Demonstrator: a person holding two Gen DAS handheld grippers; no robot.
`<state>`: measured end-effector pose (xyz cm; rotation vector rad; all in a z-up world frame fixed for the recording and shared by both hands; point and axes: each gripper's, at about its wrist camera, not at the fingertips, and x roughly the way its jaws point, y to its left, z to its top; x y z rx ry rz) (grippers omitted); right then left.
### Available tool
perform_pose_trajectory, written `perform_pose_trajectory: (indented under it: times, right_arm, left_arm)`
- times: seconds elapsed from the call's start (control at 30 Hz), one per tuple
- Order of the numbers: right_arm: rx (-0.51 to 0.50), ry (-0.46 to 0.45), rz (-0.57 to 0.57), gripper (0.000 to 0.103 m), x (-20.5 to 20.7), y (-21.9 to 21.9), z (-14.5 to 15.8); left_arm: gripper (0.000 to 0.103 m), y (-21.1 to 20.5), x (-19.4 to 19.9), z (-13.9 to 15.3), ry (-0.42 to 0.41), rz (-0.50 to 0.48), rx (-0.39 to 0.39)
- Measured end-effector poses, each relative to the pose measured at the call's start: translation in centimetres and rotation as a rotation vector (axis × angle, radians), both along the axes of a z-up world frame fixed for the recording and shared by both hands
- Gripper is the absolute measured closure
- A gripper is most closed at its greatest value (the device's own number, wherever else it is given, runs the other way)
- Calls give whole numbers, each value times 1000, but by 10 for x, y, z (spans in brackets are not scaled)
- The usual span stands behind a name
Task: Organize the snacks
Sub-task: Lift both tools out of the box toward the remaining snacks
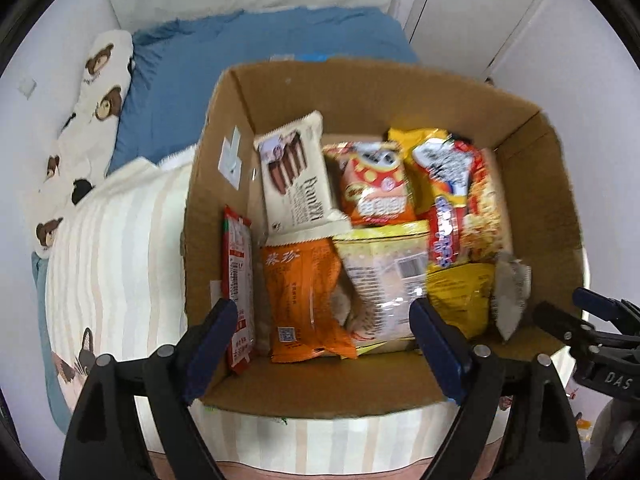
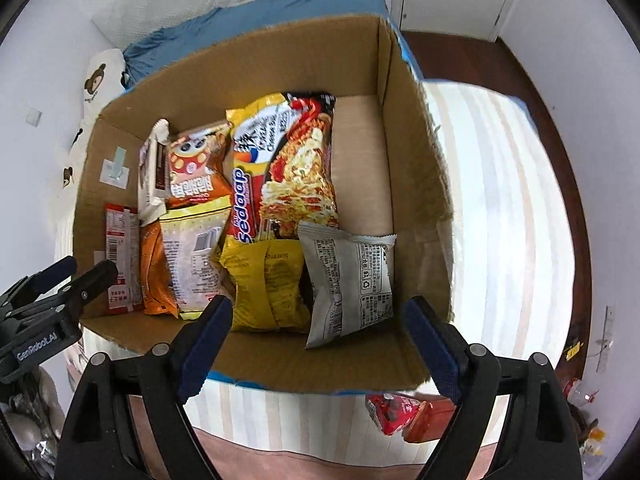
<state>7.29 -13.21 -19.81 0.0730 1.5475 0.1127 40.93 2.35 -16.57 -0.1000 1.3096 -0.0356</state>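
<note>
A cardboard box (image 1: 320, 384) stands open on a striped bed and holds several snack packs. In the left wrist view I see a white wafer pack (image 1: 298, 174), an orange pack (image 1: 304, 300), a red pack (image 1: 239, 284) and a noodle pack (image 1: 464, 200). In the right wrist view the box (image 2: 416, 184) also shows a silver pack (image 2: 348, 284), a yellow pack (image 2: 268, 288) and the noodle pack (image 2: 292, 168). My left gripper (image 1: 324, 340) is open and empty above the box's near edge. My right gripper (image 2: 320, 336) is open and empty above the silver pack's end.
A red snack pack (image 2: 394, 410) lies on the bed in front of the box. A blue pillow (image 1: 256, 48) and a bear-print pillow (image 1: 94, 112) lie behind the box. White wardrobe doors (image 1: 500, 8) stand at the right. The bed's striped cover (image 2: 508, 200) extends right of the box.
</note>
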Motion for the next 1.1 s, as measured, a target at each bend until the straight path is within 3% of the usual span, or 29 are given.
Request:
perform_pose_trajectory:
  times: [0.3, 0.63, 0.83, 1.1]
  right_arm:
    - [-23, -157, 22, 13, -34, 7, 42]
    - [-5, -296, 12, 13, -77, -1, 96]
    - [10, -370, 24, 13, -106, -1, 130]
    - [91, -400, 10, 13, -140, -4, 156]
  left_arm:
    - [15, -4, -36, 36, -189, 23, 55]
    - [15, -9, -84, 79, -336, 26, 70]
    - [15, -12, -115, 103, -396, 28, 54]
    - [15, -14, -143, 116, -416, 39, 33]
